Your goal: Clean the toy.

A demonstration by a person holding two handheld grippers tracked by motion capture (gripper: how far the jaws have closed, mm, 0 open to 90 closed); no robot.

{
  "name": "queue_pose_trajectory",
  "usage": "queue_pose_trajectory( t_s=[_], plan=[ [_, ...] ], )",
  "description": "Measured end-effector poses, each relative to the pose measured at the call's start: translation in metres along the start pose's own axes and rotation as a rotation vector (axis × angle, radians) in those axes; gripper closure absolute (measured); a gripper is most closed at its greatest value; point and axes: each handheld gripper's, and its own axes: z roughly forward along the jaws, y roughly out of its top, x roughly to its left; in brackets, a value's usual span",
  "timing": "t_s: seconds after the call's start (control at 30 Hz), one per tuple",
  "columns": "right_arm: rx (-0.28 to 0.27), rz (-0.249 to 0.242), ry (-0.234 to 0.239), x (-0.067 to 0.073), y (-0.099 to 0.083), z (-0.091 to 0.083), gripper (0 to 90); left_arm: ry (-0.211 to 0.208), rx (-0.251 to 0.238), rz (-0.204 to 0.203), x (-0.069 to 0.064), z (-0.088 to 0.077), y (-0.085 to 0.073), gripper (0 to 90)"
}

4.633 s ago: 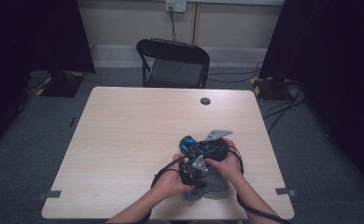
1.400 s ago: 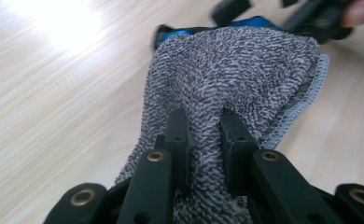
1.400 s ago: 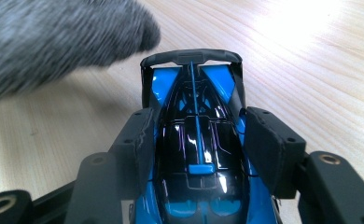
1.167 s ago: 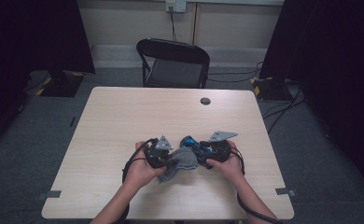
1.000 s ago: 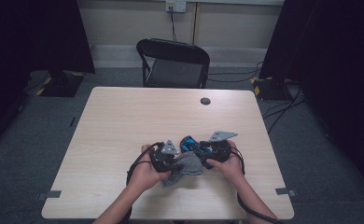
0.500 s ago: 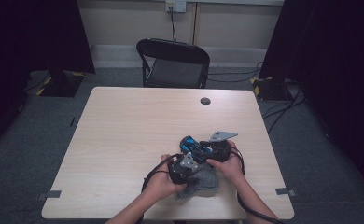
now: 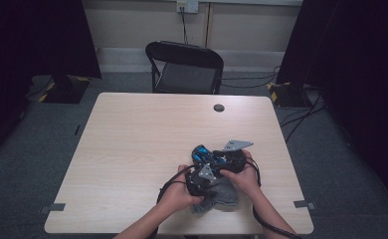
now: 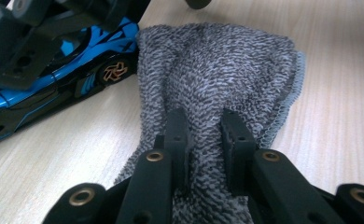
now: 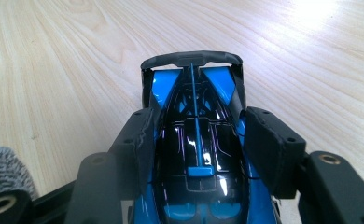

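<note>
A blue and black toy race car (image 9: 196,140) sits between the jaws of my right gripper (image 9: 199,122), which is shut on its sides. In the high view the car (image 7: 201,152) is near the table's front right, held by the right gripper (image 7: 217,160). My left gripper (image 8: 204,116) is shut on a bunched grey terry cloth (image 8: 217,70), which spreads out flat on the table ahead of the jaws. The car's side and wheel (image 8: 54,79) lie just left of the cloth. Seen from above, the left gripper (image 7: 202,175) holds the cloth (image 7: 223,191) right beside the car.
The light wooden table (image 7: 132,149) has a small black round cap (image 7: 219,107) near its far edge. A black folding chair (image 7: 184,67) stands behind the table. Cables lie on the floor at the right.
My left gripper has carried the cloth rightward and nearer to me, from left of the car to just in front of it. The right gripper and car have stayed put.
</note>
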Motion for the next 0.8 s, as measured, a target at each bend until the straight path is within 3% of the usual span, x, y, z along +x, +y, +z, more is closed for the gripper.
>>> queue_pose_trajectory(
  t_s=[0.33, 0.37, 0.4, 0.8],
  plan=[
    [0.0, -0.001, -0.001, 0.0, 0.0, 0.0, 44.2, 0.04, 0.023, 0.002, 0.009, -0.006, -0.001, 75.5],
    [0.0, -0.001, -0.001, 0.0, 0.0, 0.0, 44.2, 0.047, 0.009, -0.015, 0.009, -0.006, -0.002, 75.5],
    [0.0, -0.001, -0.001, 0.0, 0.0, 0.0, 44.2, 0.051, 0.019, -0.002, 0.011, -0.007, -0.002, 75.5],
    [-0.001, 0.0, -0.002, 0.0, 0.0, 0.0, 44.2, 0.082, 0.013, -0.031, 0.024, -0.014, -0.007, 75.6]
  ],
)
